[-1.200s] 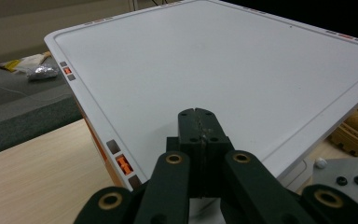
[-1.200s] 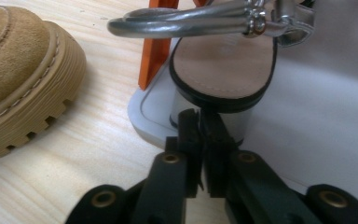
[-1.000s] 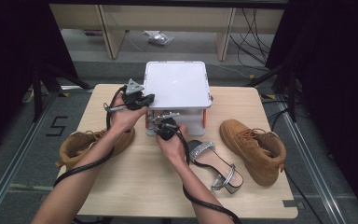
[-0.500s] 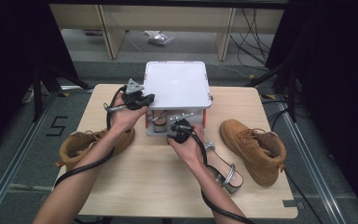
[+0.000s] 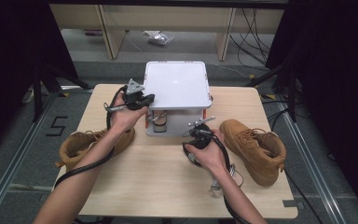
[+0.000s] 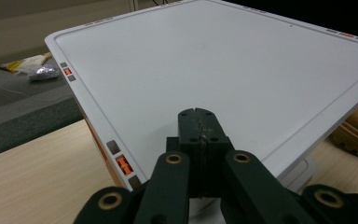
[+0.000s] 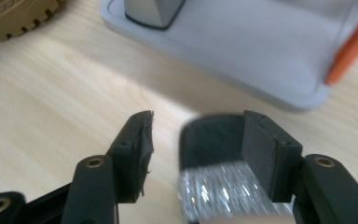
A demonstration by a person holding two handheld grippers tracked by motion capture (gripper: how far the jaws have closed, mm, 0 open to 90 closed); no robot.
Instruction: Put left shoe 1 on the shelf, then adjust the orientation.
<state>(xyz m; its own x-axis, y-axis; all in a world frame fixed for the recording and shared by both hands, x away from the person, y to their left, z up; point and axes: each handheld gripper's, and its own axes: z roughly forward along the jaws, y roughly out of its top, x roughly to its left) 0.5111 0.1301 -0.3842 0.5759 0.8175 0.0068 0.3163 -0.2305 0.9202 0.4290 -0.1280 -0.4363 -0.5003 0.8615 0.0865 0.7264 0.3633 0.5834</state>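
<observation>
Wooden table (image 5: pixel 168 182) carries a white two-tier shoe rack (image 5: pixel 177 84) at 12 o'clock, tan boots at 9 (image 5: pixel 81 144) and 3 (image 5: pixel 256 144). Your left gripper (image 6: pixel 199 127) rests on the rack's top, jaws pressed together, holding nothing. Your right gripper (image 7: pixel 196 135) is spread around the silver sandal (image 7: pixel 223 186), whose glittery strap touches one pad. Close off-centre and that strap may slip, dropping the sandal before it reaches the lower shelf.
</observation>
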